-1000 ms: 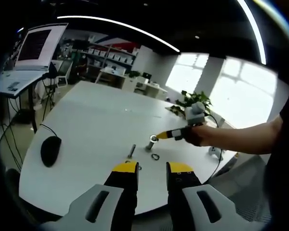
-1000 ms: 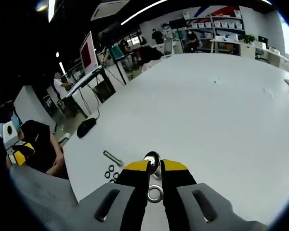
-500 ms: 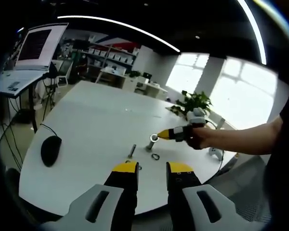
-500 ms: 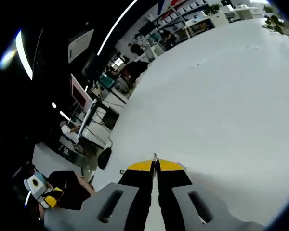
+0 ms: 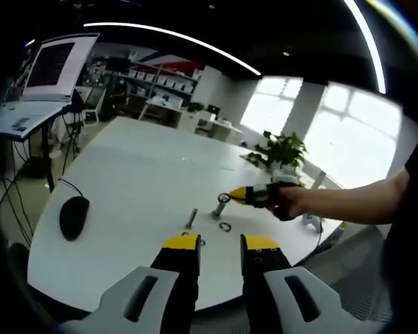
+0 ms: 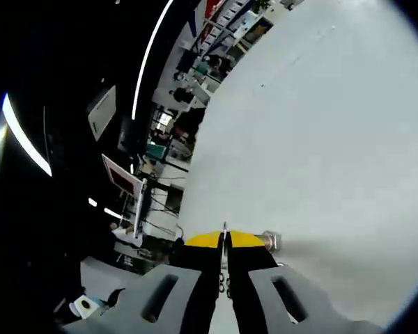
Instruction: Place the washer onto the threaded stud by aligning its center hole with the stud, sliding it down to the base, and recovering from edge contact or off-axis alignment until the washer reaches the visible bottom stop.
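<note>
Right hand-held gripper (image 6: 224, 240) rolled further, washer (image 6: 224, 232) pinched edge-on, stud (image 6: 269, 241) beside

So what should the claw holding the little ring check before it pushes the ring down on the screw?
1. Right claw shut on the washer: ok, seen edge-on between the tips.
2. Washer near the stud: ok, at its top in the left gripper view.
3. Hole lined up with the stud: cannot tell.
4. Washer at the bottom stop: not ok, not down yet.
5. Left claw out of the way: ok, open, back from the stud.
</note>
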### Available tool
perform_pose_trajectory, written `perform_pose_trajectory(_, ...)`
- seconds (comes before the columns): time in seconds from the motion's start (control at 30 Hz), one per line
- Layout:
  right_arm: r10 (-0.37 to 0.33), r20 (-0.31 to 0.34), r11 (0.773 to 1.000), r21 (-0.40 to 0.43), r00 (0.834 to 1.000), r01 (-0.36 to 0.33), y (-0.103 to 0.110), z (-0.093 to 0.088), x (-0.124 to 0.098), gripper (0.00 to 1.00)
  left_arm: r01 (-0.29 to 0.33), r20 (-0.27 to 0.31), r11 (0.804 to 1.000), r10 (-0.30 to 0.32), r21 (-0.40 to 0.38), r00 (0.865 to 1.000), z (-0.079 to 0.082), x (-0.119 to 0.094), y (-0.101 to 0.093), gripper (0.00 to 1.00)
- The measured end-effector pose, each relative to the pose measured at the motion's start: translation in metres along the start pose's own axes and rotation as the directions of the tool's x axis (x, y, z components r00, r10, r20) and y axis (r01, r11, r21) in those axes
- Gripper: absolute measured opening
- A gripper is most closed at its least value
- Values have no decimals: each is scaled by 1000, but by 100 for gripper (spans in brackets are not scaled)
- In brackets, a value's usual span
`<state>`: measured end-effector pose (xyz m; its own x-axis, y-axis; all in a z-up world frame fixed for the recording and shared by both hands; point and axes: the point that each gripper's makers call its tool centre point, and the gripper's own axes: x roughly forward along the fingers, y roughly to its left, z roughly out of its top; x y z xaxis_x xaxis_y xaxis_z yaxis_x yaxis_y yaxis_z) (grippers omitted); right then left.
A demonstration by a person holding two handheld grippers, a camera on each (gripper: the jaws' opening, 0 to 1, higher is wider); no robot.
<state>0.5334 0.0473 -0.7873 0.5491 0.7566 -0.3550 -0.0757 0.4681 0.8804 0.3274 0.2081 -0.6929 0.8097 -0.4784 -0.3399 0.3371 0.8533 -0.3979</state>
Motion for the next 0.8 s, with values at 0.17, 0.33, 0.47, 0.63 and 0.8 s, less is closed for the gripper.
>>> perform_pose_trajectory(0.17, 60, 69, 983, 168, 996, -71, 4, 8, -1, 4, 1, -2, 1000, -1, 1, 1000, 0, 0, 0, 20)
perform_pose_trajectory(0.33, 80, 79, 971, 220, 994, -95, 4, 1, -4, 3, 1, -4, 1000, -1, 1, 1000, -1, 0, 0, 20)
perform_pose_trajectory(0.47, 78, 97, 950, 295, 992, -103, -1, -2, -6, 3, 3, -6, 1000, -3, 2, 1000, -1, 0, 0, 20)
perform_pose_trajectory(0.63, 109, 114, 905, 399, 987, -146, 2, -4, -9, 3, 5, -10, 1000, -5, 4, 1000, -2, 0, -1, 20)
perform_pose_trajectory(0.8, 90, 115, 911, 392, 989, -129, -6, -8, -9, 4, 6, -10, 1000, -6, 4, 1000, -2, 0, -1, 20)
